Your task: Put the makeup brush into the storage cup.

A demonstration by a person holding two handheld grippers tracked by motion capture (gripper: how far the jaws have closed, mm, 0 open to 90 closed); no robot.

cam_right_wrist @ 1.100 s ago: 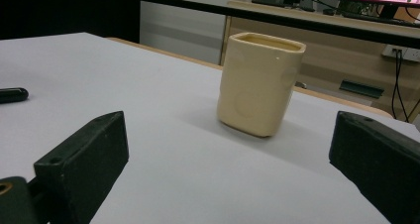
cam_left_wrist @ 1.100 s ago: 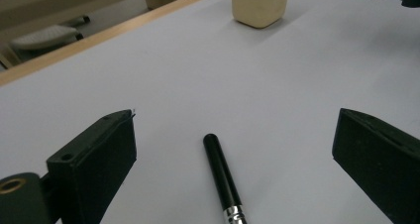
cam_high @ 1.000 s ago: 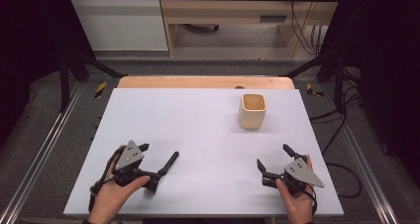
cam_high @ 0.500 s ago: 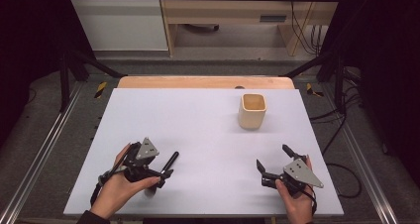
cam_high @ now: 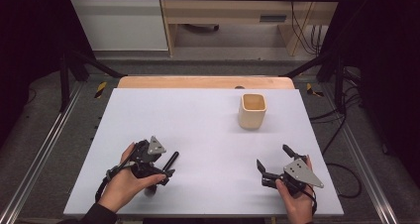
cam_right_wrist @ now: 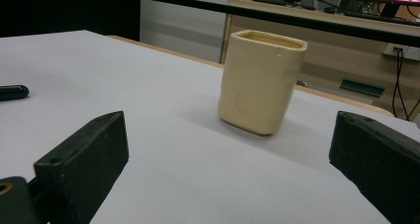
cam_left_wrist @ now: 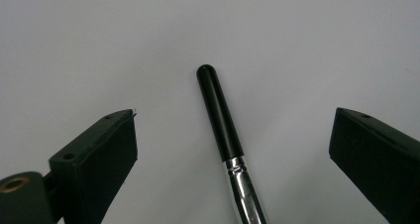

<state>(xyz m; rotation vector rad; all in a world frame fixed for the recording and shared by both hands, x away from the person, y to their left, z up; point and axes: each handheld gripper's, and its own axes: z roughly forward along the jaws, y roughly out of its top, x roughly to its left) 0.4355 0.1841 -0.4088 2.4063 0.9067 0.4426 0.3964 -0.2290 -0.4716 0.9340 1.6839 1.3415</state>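
Pale lavender-white surface with a wooden strip along its far edge, shelving and cables behind it. No readable writing anywhere; the monitor in the right gripper view is too blurry. Left hand-held gripper sits at about 7 o'clock, jaws spread wide either side of a black-handled brush with a shiny metal ferrule, not touching it. Right hand-held gripper, at 5 o'clock, is also released, pointing toward the cream square-sided ceramic cup standing upright at 1 o'clock.
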